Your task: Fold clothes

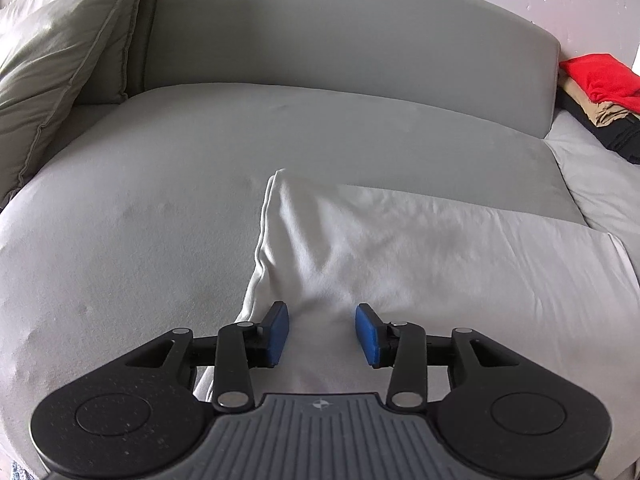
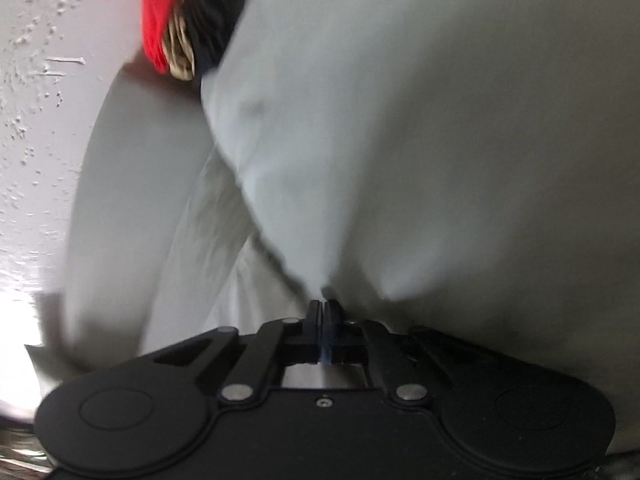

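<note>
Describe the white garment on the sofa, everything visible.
The white garment is soft, wrinkled cloth spread over the grey sofa seat, one edge raised into a ridge. The open left gripper straddles its near part, pads not pressing. The right gripper is shut on pale cloth, apparently this garment.

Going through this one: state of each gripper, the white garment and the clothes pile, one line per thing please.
left gripper: open, fingers astride a raised fold of the white garment, not pinching it.
right gripper: shut, light fabric bunched at its tips; view blurred.
white garment: spread on the grey sofa, wrinkled, left edge doubled over.
clothes pile: stacked at the sofa's far right, red piece on top.
</note>
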